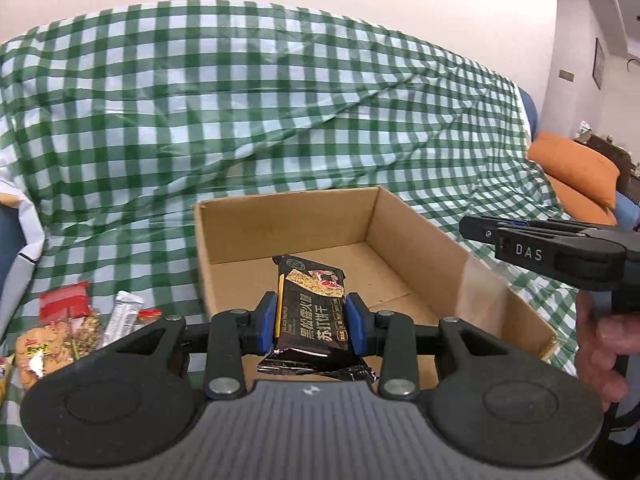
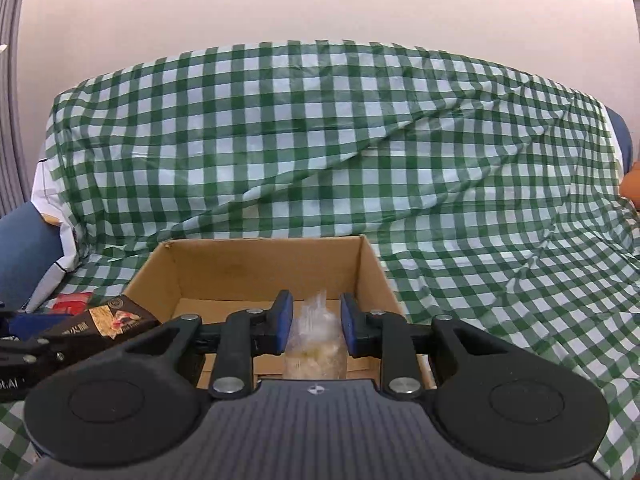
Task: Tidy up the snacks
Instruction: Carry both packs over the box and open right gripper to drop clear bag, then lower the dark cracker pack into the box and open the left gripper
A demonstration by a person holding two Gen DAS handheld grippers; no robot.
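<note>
My left gripper (image 1: 311, 322) is shut on a black cracker packet (image 1: 310, 312) and holds it over the near edge of an open cardboard box (image 1: 412, 248). The packet also shows at the left of the right wrist view (image 2: 108, 322). My right gripper (image 2: 315, 322) is over the same box (image 2: 168, 276), its blue pads (image 2: 285, 322) standing just beside a clear plastic snack bag (image 2: 316, 344); whether they press it I cannot tell. The right gripper's body shows at the right of the left wrist view (image 1: 560, 248).
A pile of loose snack packets (image 1: 72, 324) lies left of the box on the green checked cloth (image 1: 240, 120). An orange cushion (image 1: 576, 172) sits far right. A blue cushion (image 2: 24, 248) is at the left.
</note>
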